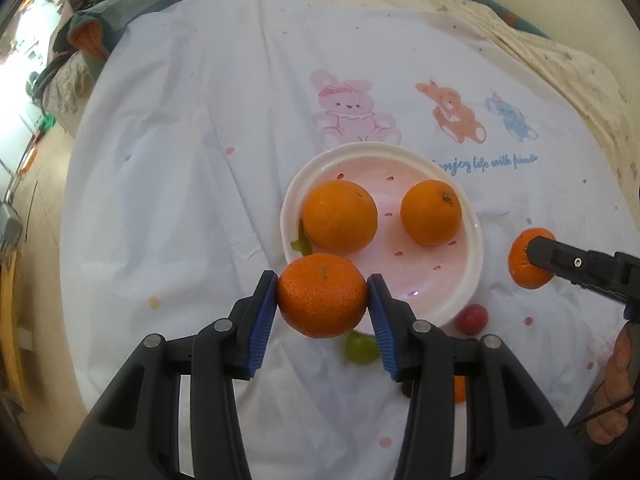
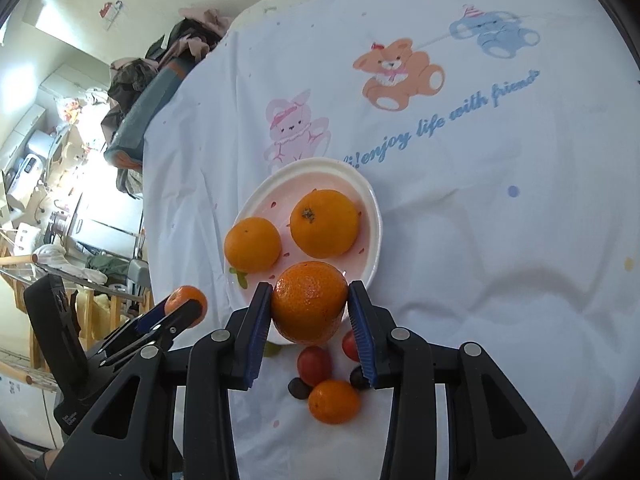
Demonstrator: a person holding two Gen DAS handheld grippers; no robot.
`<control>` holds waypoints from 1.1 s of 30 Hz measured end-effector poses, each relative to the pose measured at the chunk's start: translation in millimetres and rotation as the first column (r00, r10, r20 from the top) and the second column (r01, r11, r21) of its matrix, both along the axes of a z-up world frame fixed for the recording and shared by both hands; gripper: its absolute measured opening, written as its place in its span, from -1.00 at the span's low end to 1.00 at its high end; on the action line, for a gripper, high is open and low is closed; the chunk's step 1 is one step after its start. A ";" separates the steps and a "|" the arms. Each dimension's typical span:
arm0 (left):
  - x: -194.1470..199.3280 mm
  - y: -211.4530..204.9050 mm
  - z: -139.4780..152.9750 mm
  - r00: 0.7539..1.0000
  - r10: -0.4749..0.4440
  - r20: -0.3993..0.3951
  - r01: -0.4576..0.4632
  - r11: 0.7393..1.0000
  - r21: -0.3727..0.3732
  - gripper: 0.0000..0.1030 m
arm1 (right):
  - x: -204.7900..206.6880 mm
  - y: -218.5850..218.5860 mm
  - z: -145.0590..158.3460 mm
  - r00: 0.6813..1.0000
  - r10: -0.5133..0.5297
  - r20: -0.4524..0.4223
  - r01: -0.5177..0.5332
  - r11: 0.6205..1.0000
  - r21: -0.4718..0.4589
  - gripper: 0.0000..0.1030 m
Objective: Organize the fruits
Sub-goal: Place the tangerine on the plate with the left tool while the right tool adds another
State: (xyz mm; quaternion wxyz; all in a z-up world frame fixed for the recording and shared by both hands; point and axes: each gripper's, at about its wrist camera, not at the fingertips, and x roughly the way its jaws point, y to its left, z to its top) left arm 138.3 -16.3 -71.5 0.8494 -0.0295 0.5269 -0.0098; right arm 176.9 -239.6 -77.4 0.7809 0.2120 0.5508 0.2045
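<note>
**Q:** How are you holding them, and where's the fruit?

**A:** Both are tilted steeply down over the white cartoon-print cloth [image 1: 192,128]. My left hand-held gripper [image 1: 322,295] has its blue ribbed pads pressed on either side of a dimpled round orange [image 1: 322,295], held over the near rim of the pink-and-white round plate [image 1: 448,304]. My right hand-held gripper [image 2: 310,307] pinches a second round orange [image 2: 310,307] the same way, also at the plate's near edge. In the left view it comes in from the right side, with my right hand [image 1: 614,392] low in that corner.

**Q:** What's already on the plate?

**A:** Two smooth oranges: a bigger one [image 1: 339,216] on the left and one with a dark stem mark [image 1: 431,212] on the right, with a gap between them. The near middle of the plate is bare. There's a small green leafy bit [image 1: 301,243] at its left rim.

**Q:** Room to move?

**A:** Left of the plate the cloth is open. Just in front of the plate is crowded: a small red round fruit [image 2: 314,365], another red one [image 2: 350,345], a small green fruit [image 1: 360,347], a little orange fruit [image 2: 334,401] and two dark ones [image 2: 299,388]. The cloth's left edge drops off, with a heap of clothes [image 2: 176,52] beyond its far corner.
</note>
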 end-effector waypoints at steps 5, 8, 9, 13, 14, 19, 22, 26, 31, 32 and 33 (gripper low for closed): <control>9.5 -5.7 -19.3 0.999 -0.030 -0.026 0.030 0.999 0.023 -0.20 | 19.8 6.9 -17.7 0.999 0.020 -0.050 -0.020 1.000 0.008 -0.21; 14.0 -3.6 -26.8 0.999 -0.021 -0.048 0.020 0.999 -0.028 -0.20 | 26.5 8.2 -28.6 0.997 0.016 -0.082 -0.015 1.000 0.016 -0.21; 15.7 -3.4 -29.5 0.998 -0.021 -0.056 0.019 0.999 -0.039 -0.19 | 27.3 8.4 -31.4 0.996 0.015 -0.091 -0.014 1.000 0.019 -0.21; 16.4 -6.0 -33.7 0.998 -0.027 -0.053 0.024 0.998 -0.059 -0.18 | 27.7 9.5 -39.5 0.994 0.014 -0.111 -0.012 1.000 0.015 -0.19; 16.6 -6.5 -34.2 0.998 -0.030 -0.052 0.026 0.998 -0.064 -0.18 | 27.8 9.4 -41.5 0.993 0.013 -0.116 -0.011 1.000 0.012 -0.19; 19.2 -8.8 -35.3 0.997 -0.045 -0.064 0.040 0.995 -0.089 -0.18 | 29.1 7.2 -49.2 0.989 0.004 -0.147 -0.001 1.000 0.015 -0.17; 19.5 -9.9 -36.3 0.996 -0.053 -0.074 0.047 0.995 -0.083 -0.18 | 29.0 8.3 -48.4 0.989 0.003 -0.146 -0.001 1.000 0.011 -0.17; 18.1 -9.4 -36.9 0.996 -0.048 -0.079 0.043 0.997 -0.063 -0.15 | 29.0 8.2 -48.8 0.988 0.002 -0.157 0.000 1.000 0.015 -0.16; 14.5 -8.9 -26.4 0.999 -0.047 -0.026 0.045 0.996 -0.078 0.70 | 28.8 7.2 -43.4 0.991 -0.009 -0.135 0.012 1.000 0.028 0.29; 15.0 -9.3 -25.1 0.999 -0.049 -0.024 0.047 0.996 -0.077 0.70 | 28.6 7.6 -41.1 0.991 -0.005 -0.130 0.008 1.000 0.026 0.30; 15.2 -9.8 -24.2 0.998 -0.050 -0.026 0.048 0.996 -0.075 0.70 | 28.5 7.7 -38.8 0.992 -0.002 -0.128 0.006 0.999 0.032 0.30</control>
